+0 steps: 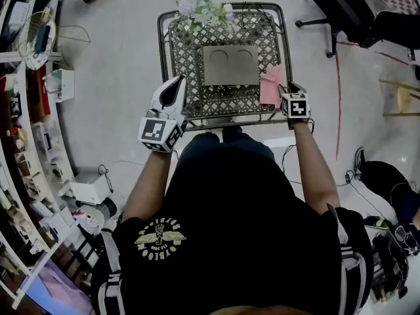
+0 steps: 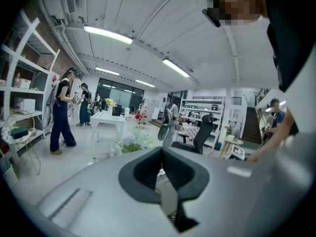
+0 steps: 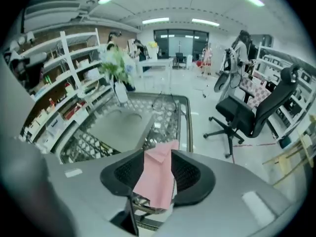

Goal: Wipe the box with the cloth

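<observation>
head: steeply down on mesh table (image 1: 187, 64) | left: level, roomward | right: shares table

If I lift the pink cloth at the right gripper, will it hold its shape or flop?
Probably floppy: the pink cloth folds and creases between the open jaws of the right gripper. Likely light, since it looks thin. Its corners could snag on the lattice table, so lift it clear.

Counted: 1 box (image 1: 230, 67) w/ 2 round dents, 1 pink cloth (image 1: 270, 85), 1 lattice table (image 1: 187, 51), 1 flower bunch (image 1: 207, 8), 1 office chair (image 1: 335, 8), 2 hand-held grippers (image 1: 176, 87) (image 1: 286, 90).
</observation>
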Tool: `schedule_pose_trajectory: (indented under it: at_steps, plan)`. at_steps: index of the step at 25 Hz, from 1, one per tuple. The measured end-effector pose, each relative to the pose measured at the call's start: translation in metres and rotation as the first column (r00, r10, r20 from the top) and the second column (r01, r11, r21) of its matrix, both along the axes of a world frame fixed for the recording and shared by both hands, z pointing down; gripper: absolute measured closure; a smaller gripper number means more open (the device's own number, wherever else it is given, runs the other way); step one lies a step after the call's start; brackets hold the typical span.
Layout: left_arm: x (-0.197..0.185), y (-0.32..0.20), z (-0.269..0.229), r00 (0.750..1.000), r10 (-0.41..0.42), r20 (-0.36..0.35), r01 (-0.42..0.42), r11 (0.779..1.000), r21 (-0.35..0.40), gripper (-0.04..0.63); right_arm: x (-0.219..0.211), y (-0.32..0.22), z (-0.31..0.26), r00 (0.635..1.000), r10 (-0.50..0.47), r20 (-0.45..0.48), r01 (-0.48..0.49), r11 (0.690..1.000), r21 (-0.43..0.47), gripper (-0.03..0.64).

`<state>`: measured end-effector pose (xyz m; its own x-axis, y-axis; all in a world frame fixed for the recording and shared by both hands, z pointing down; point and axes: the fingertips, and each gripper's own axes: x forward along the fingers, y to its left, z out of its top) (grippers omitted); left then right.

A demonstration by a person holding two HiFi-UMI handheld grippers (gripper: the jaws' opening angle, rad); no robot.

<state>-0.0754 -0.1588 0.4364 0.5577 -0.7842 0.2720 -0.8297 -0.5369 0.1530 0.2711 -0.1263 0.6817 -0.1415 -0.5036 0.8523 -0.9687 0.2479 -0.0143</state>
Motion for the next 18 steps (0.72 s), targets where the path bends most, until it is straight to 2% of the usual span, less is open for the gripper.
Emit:
schedule_pose_trajectory:
  at_steps: [2, 3, 5, 8, 9, 12, 16, 18]
  plan:
    - [-0.001, 0.002, -0.022, 1.0, 0.029, -0.003, -0.029, 0.999, 0.029, 0.595, -0.019, -0.001, -0.059, 0.998, -0.011, 0.063, 0.001, 0.989, 0.15, 0.437]
    - [-0.002, 0.003, -0.034, 0.999, 0.042, -0.005, -0.042, 0.998, 0.04, 0.595, -0.03, 0.0, -0.092, 0.996, -0.03, 0.088, 0.008, 0.973, 0.233, 0.454]
    - [-0.004, 0.008, -0.056, 0.996, 0.084, -0.016, -0.082, 0.993, 0.085, 0.595, -0.053, 0.004, -0.154, 0.991, -0.076, 0.113, 0.027, 0.923, 0.384, 0.488]
    - [-0.009, 0.014, -0.086, 0.991, 0.132, -0.029, -0.126, 0.98, 0.152, 0.595, -0.085, 0.014, -0.226, 0.985, -0.112, 0.132, 0.024, 0.845, 0.534, 0.573]
    - [-0.011, 0.016, -0.093, 0.989, 0.143, -0.029, -0.136, 0.976, 0.168, 0.595, -0.094, 0.017, -0.243, 0.982, -0.116, 0.148, 0.012, 0.823, 0.569, 0.606]
    - [-0.015, 0.021, -0.101, 0.983, 0.18, -0.033, -0.17, 0.965, 0.2, 0.595, -0.118, 0.026, -0.279, 0.975, -0.128, 0.184, -0.018, 0.772, 0.635, 0.609]
    - [-0.022, 0.034, -0.098, 0.977, 0.204, -0.057, -0.19, 0.963, 0.192, 0.595, -0.139, 0.04, -0.309, 0.962, -0.114, 0.246, -0.081, 0.745, 0.663, 0.609]
    - [-0.025, 0.036, -0.098, 0.974, 0.213, -0.071, -0.196, 0.962, 0.191, 0.595, -0.144, 0.044, -0.321, 0.964, -0.104, 0.245, -0.092, 0.732, 0.675, 0.609]
